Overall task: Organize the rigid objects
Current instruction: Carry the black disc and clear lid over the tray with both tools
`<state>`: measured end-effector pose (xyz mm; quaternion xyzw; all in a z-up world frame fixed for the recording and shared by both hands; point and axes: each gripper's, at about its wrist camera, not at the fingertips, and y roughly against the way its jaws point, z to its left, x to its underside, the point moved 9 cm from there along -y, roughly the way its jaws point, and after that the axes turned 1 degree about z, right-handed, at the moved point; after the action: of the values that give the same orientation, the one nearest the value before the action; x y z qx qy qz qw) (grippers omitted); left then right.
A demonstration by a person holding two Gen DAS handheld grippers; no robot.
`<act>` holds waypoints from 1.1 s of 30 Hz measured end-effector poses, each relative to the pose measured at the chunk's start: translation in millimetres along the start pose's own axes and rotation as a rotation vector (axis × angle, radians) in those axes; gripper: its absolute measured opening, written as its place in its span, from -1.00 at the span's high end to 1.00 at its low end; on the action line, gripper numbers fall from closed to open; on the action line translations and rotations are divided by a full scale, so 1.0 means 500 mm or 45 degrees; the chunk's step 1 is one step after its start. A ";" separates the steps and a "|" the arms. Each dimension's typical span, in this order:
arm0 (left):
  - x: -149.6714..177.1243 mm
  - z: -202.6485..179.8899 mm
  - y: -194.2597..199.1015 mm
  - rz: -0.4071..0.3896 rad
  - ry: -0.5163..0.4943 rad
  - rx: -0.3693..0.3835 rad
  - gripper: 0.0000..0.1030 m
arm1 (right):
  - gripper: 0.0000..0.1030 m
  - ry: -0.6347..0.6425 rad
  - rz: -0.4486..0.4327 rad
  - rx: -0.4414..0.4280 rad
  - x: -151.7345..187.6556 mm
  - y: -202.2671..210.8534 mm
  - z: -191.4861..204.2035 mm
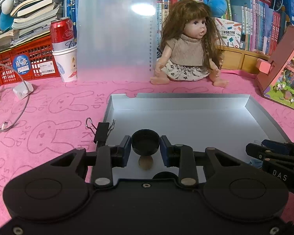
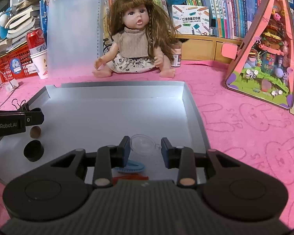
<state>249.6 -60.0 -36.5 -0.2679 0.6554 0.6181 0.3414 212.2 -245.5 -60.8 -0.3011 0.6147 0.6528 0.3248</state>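
Left tongs (image 1: 145, 149) clamped on a black cap (image 1: 145, 142) over the tray (image 1: 186, 105); right tongs (image 2: 145, 148) parted around a clear dome (image 2: 142, 144) (contact unclear). Nearby: nut (image 2: 35, 132), clip (image 1: 102, 130), doll (image 1: 188, 45) behind.

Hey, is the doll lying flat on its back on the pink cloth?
No, the doll sits upright on the pink cloth behind the grey tray, legs out in front.

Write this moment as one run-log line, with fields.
left gripper | shut on black cap | right gripper | open, clear dome between fingers | silver tray | brown nut inside
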 end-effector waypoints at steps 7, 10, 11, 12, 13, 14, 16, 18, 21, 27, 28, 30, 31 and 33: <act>0.005 -0.001 -0.003 0.009 0.000 0.007 0.42 | 0.25 0.009 0.001 0.003 0.002 -0.004 0.002; 0.007 0.000 -0.006 0.013 0.002 0.009 0.42 | 0.25 0.013 0.000 0.006 0.001 -0.005 0.003; 0.007 0.000 -0.006 0.014 0.002 0.008 0.42 | 0.25 0.014 0.000 0.006 0.002 -0.005 0.003; 0.008 0.000 -0.007 0.014 0.000 0.008 0.42 | 0.25 0.015 0.000 0.007 0.002 -0.005 0.003; 0.008 0.000 -0.007 0.014 -0.001 0.007 0.42 | 0.25 0.016 -0.001 0.007 0.002 -0.005 0.003; 0.009 0.000 -0.007 0.015 -0.001 0.008 0.42 | 0.24 0.017 -0.001 0.008 0.002 -0.005 0.003; 0.009 0.000 -0.008 0.017 0.000 0.007 0.41 | 0.24 0.021 -0.001 0.009 0.002 -0.005 0.003; 0.009 0.000 -0.009 0.019 0.000 0.007 0.41 | 0.24 0.024 -0.001 0.011 0.002 -0.006 0.004; 0.013 0.001 -0.012 0.022 -0.001 0.006 0.41 | 0.24 0.024 0.000 0.012 0.002 -0.006 0.004; 0.019 0.000 -0.016 0.034 -0.003 0.003 0.41 | 0.24 0.040 0.006 0.024 0.002 -0.008 0.005; 0.020 0.000 -0.017 0.036 -0.003 0.002 0.41 | 0.24 0.047 0.007 0.028 0.003 -0.008 0.007; 0.021 0.000 -0.019 0.040 -0.002 0.002 0.41 | 0.24 0.057 0.009 0.034 0.003 -0.009 0.009; 0.021 0.000 -0.019 0.039 -0.003 0.000 0.41 | 0.24 0.059 0.009 0.036 0.003 -0.009 0.008; 0.020 0.000 -0.020 0.040 -0.003 -0.002 0.41 | 0.24 0.059 0.010 0.036 0.004 -0.009 0.008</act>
<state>251.0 -60.2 -50.7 -0.2572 0.6587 0.6242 0.3323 214.9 -241.2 -64.8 -0.3093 0.6322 0.6382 0.3121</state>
